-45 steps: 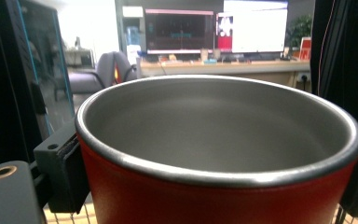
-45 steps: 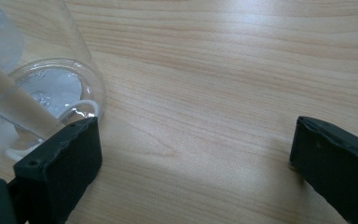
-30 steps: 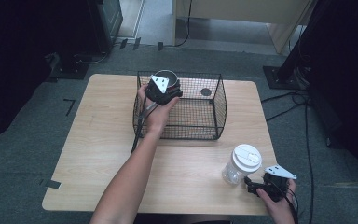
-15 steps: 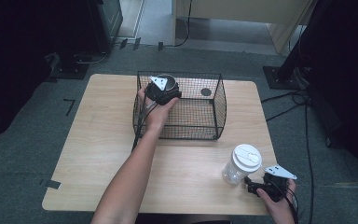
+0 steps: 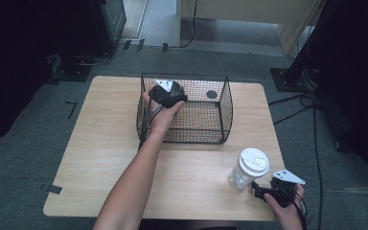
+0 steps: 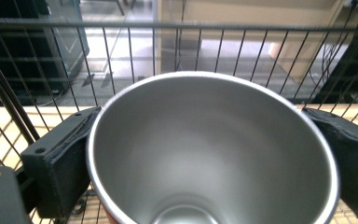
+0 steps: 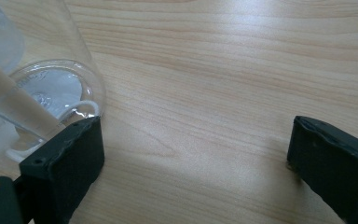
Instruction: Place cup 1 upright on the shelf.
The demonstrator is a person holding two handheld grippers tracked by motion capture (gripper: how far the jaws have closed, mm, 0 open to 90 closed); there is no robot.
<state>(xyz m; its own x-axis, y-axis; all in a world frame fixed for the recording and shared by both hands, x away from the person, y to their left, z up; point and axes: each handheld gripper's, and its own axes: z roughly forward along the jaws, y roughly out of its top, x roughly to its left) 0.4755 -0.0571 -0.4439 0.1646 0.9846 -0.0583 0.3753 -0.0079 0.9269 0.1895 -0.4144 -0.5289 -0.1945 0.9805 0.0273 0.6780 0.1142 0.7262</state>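
A steel cup (image 6: 212, 154) sits between the jaws of the left gripper (image 5: 167, 96), its open mouth facing that gripper's camera so the brushed grey inside and the round bottom show. The two black jaws are clamped on the cup from either side, each pad pressed against the outer wall just under the rim. The cup is held inside the wire basket (image 5: 223, 112), in its far left part, and in the left gripper view the black bars of the basket's wall rise right behind the cup's rim. From the high view the person's left hand (image 5: 160, 115) reaches over the basket's near left edge, the forearm stretching back across the tabletop (image 5: 105, 143) toward the bottom of the picture.

The basket stands on the far middle of the light wooden tabletop. A small dark round thing (image 5: 212, 94) lies by its far right wall; what it is cannot be made out.

Well apart from the basket, near the tabletop's front right corner, stands a clear plastic jar (image 5: 248, 168) with a white lid. The right gripper (image 5: 263, 191) rests low just beside it, its jaws spread wide with bare wood between them; the jar's transparent base sits right at the left-hand jaw in the right gripper view, not between the two.
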